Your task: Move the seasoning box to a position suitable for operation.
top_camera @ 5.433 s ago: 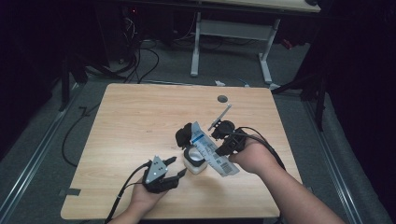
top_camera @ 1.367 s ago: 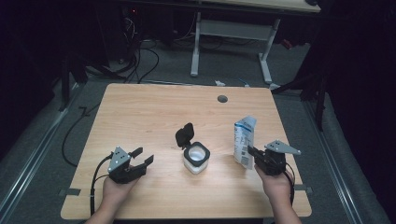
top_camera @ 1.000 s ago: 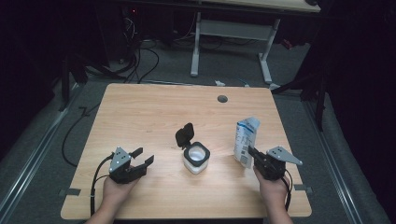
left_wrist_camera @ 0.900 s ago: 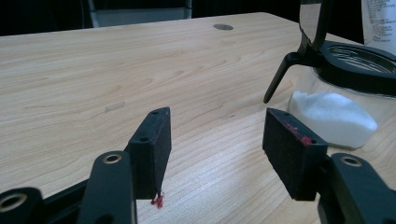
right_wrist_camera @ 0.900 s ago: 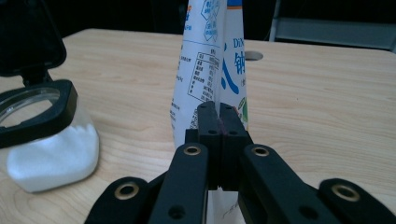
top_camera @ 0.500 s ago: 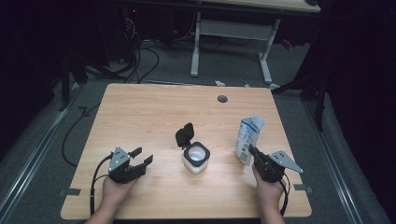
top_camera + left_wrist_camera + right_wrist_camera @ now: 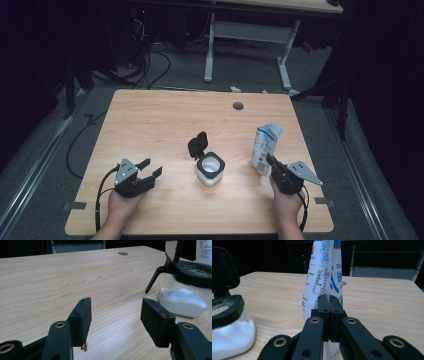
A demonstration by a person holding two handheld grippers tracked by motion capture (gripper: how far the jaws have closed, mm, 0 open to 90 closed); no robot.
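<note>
A clear jar [image 7: 210, 170] of white powder stands mid-table, its black flip lid [image 7: 198, 145] raised. Right of it a white and blue bag [image 7: 265, 147] stands upright. My right gripper [image 7: 268, 159] is shut with nothing between its jaws, its tip just short of the bag's front. In the right gripper view the shut jaws [image 7: 328, 305] point at the bag [image 7: 324, 270], with the jar [image 7: 229, 332] at the left. My left gripper [image 7: 152, 167] rests open at the front left, pointing toward the jar. In the left gripper view the gripper [image 7: 115, 315] holds nothing, and the jar [image 7: 183, 297] is off to the right.
The wooden table [image 7: 165, 120] has a round cable hole [image 7: 238, 106] near its far edge. Cables lie on the floor [image 7: 150, 70] beyond the table, next to a white desk frame [image 7: 250, 40]. Each gripper trails a cable over the front edge.
Earlier both grippers worked at the jar with the bag tilted over it. The bag now stands alone at the right, and my right hand has drawn back slightly toward the front edge.
</note>
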